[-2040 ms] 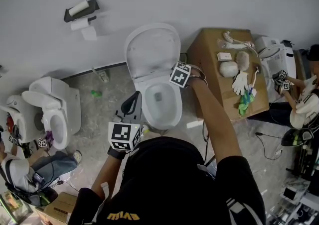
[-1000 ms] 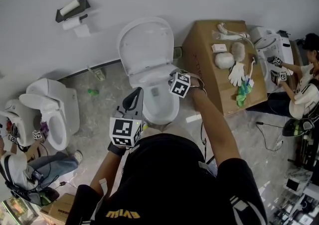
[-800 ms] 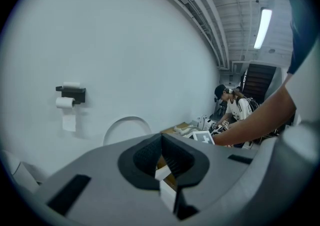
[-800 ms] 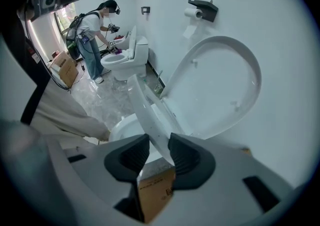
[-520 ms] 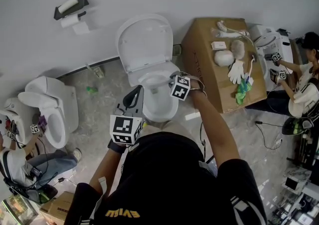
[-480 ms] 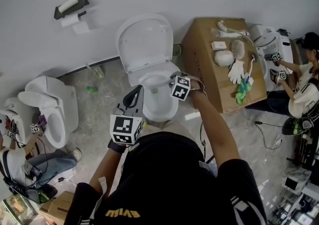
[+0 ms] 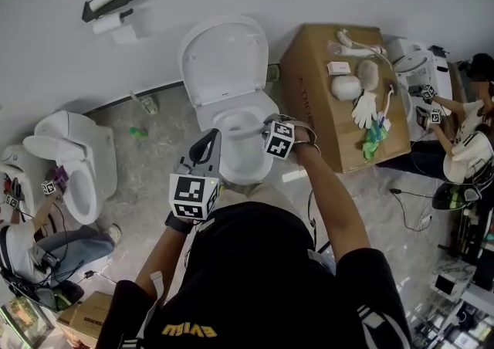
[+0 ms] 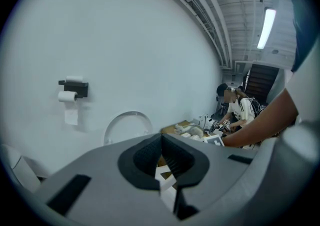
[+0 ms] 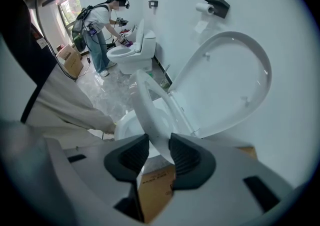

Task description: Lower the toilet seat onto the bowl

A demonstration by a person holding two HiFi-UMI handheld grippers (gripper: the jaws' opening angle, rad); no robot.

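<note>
Far left on the wall, head view: paper roll holder (image 7: pixel 108 4) with a sheet hanging below it. Under it, on the floor, stands a second toilet (image 7: pixel 73 170) with its lid up. The right gripper view adds what the head view barely gives: a bent-over person (image 9: pixel 100 25) working at that second toilet (image 9: pixel 132 45).

Left gripper (image 7: pixel 207 147) is held beside the bowl's left flank, apart from it. In its own view the left gripper (image 8: pixel 161 140) has its pads meeting at the tips, nothing between them. That camera looks past the jaws at the wall. It catches the paper roll holder (image 8: pixel 75 87) and only the top arc of the lid (image 8: pixel 127 122).

Centre: lid (image 7: pixel 224 54) upright against the wall. From above, the toilet seat (image 7: pixel 241 130) reads as a thin arc across the bowl (image 7: pixel 245 166). Its angle is hard to judge from so steep a view. The right gripper view settles it: toilet seat (image 9: pixel 147 105) is tilted, partway between lid (image 9: pixel 225 85) and bowl (image 9: pixel 124 124), its free edge off the bowl.

Right gripper (image 7: pixel 268 131) sits at the seat's right edge. The head view hides the grip under the gripper's own body. In its own view the right gripper (image 9: pixel 159 152) has both pads pressed on the seat rim.

Right of the toilet is a cardboard box (image 7: pixel 309 85), near the bowl, with a white glove (image 7: pixel 363 112) and small items on top. Far right is another person (image 7: pixel 471 135), also caught in the left gripper view (image 8: pixel 235 105).
</note>
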